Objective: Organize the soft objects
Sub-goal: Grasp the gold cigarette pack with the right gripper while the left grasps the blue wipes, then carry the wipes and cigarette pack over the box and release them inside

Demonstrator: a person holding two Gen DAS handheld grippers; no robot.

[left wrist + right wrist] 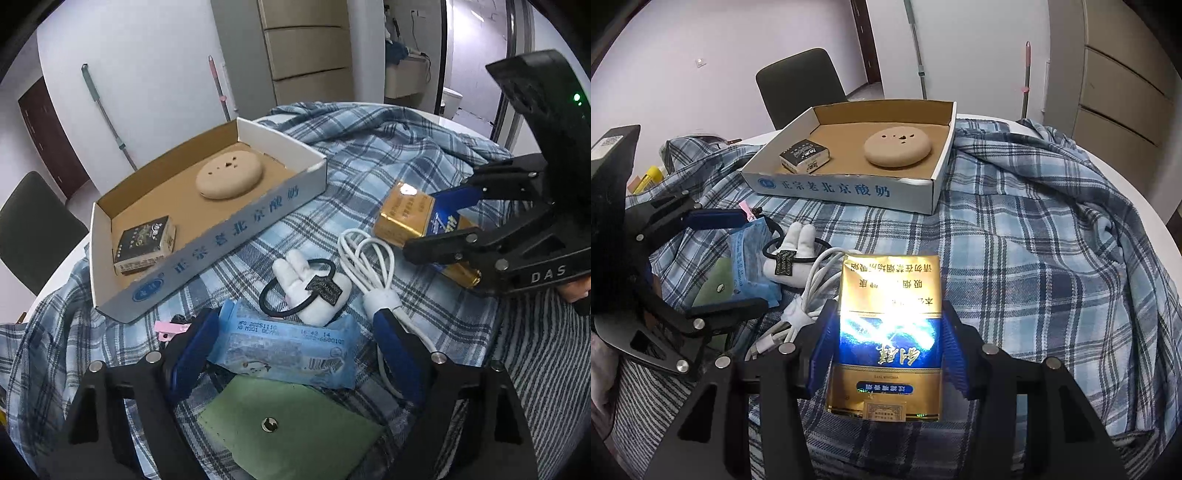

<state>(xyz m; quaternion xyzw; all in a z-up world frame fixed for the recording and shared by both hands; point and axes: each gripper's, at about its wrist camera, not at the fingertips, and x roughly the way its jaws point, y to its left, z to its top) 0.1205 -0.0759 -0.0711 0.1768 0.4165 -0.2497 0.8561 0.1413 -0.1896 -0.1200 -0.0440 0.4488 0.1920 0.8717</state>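
Note:
My left gripper [295,332] stands open around a light-blue tissue pack [288,350] that lies on the plaid cloth; the pads flank its ends, with a gap on the right side. My right gripper [886,343] is shut on a gold-and-blue cigarette pack [888,325], also in the left wrist view [410,218]. A cardboard tray [236,218] holds a small dark pack [146,243] and a beige round cushion [229,177]. A white plush hair tie [314,291] and a white cable [369,266] lie between the grippers.
A green pouch with a snap [288,424] lies under the tissue pack. A pink clip [170,328] sits by my left finger. A plaid shirt [1034,240] covers the round table. A dark chair [801,85] stands behind the tray.

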